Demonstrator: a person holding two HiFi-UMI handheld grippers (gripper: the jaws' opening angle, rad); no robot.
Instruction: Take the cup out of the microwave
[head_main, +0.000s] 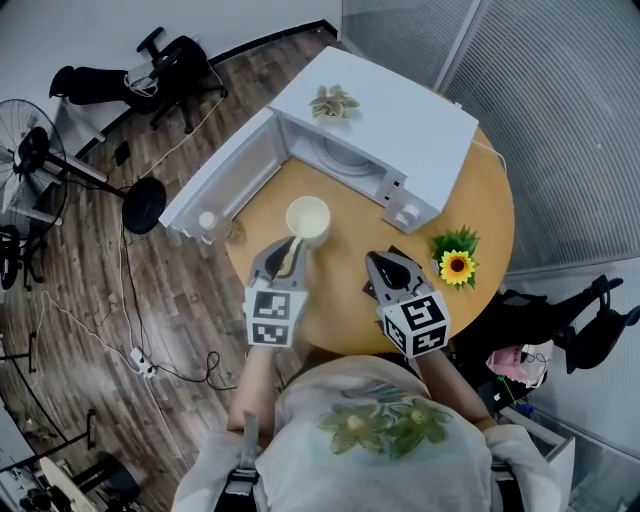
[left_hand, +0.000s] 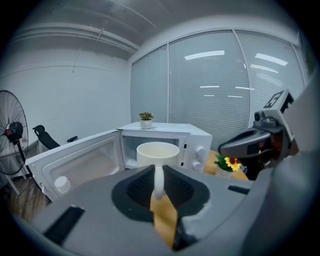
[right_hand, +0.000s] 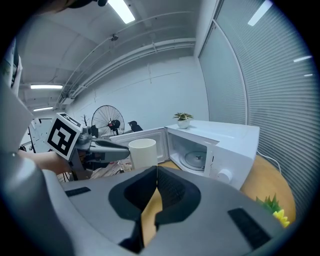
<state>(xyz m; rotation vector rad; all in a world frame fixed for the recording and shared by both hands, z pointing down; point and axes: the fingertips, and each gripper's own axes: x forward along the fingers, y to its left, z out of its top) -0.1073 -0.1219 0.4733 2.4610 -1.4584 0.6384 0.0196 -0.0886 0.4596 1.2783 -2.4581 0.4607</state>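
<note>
White cup (head_main: 308, 219) upright, long axis vertical, mouth up, over round table (head_main: 350, 305) just near of open microwave (head_main: 400, 125), handle pointing near, clamped in left gripper (head_main: 290, 250), right gripper (head_main: 384, 264) jaws together, empty, right of cup.

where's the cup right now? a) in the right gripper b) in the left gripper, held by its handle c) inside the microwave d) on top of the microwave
B: the left gripper has its jaws closed on the handle of the cup, in front of the open microwave.
</note>
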